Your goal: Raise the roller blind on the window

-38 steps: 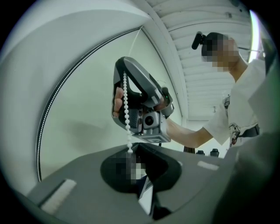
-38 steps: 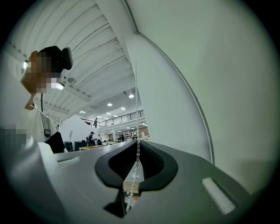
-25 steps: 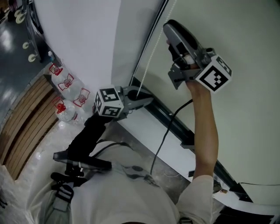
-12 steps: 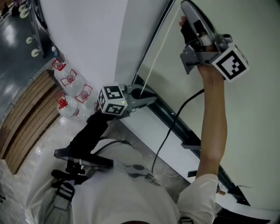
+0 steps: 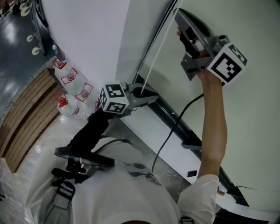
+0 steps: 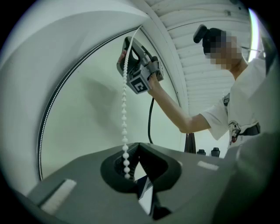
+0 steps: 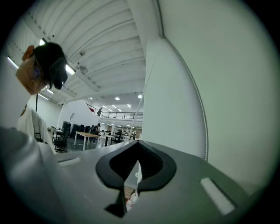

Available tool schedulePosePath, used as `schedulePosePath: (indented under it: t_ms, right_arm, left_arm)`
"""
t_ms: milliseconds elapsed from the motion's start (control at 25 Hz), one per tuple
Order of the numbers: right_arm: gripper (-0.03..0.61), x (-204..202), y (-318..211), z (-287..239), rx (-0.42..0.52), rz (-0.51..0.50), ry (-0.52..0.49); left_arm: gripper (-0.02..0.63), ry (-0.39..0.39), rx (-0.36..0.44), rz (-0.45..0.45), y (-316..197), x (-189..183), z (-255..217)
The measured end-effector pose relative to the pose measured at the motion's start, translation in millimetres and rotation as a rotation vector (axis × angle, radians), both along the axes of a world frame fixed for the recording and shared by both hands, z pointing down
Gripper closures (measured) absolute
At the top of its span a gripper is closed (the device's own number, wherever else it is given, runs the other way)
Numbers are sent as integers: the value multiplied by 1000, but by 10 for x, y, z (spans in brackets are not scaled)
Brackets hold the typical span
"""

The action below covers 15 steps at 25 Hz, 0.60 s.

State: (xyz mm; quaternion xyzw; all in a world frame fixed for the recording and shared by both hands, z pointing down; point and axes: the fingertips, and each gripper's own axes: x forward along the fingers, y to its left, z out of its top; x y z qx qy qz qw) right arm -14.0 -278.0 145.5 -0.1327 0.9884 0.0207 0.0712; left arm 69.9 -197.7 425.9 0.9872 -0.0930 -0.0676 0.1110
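Person at a window, a gripper in each hand, both on the bead chain (image 5: 153,57) of the blind (image 5: 253,109). The blind, a pale sheet, hangs full across the window and reaches down to the dark rail (image 5: 190,136) that runs along the white sill (image 5: 146,129). The chain hangs at the left edge of the window, beside the white wall (image 5: 87,39), and runs taut from one gripper to the other. The left gripper (image 5: 154,97) sits low, just above the left end of the sill, pointing roughly level; its jaws meet at the tips and are clamped on the chain, whose last beads show inside the hollow behind the tips. The right gripper (image 5: 178,12) is raised on an outstretched arm (image 5: 213,127) near the top of the head view, well above the left one; its jaws have just been closing and now stand together at the tips, with a bead of the chain caught between them and the strand running on upward. A black cable (image 5: 160,148) drops from the right gripper, crossing the rail and the sill. Water bottles (image 5: 70,78) with red labels stand on the floor by the foot of the wall, well apart from both grippers.
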Motion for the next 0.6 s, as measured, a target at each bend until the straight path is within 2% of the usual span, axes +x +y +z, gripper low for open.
schedulePosePath:
  t_ms: [80, 360, 480, 600]
  right_arm:
    - [578, -33, 37, 157, -17, -14, 16]
    - [574, 194, 119, 33, 25, 9, -110]
    - [507, 366, 121, -72, 70, 30, -142]
    - [468, 468, 53, -151, 107, 63, -106]
  left_arm:
    - [615, 3, -1, 1, 12, 6, 1]
    - [615, 10, -1, 4, 18, -31, 17]
    - [615, 11, -11, 2, -15, -37, 72]
    - [615, 7, -4, 8, -38, 1, 64]
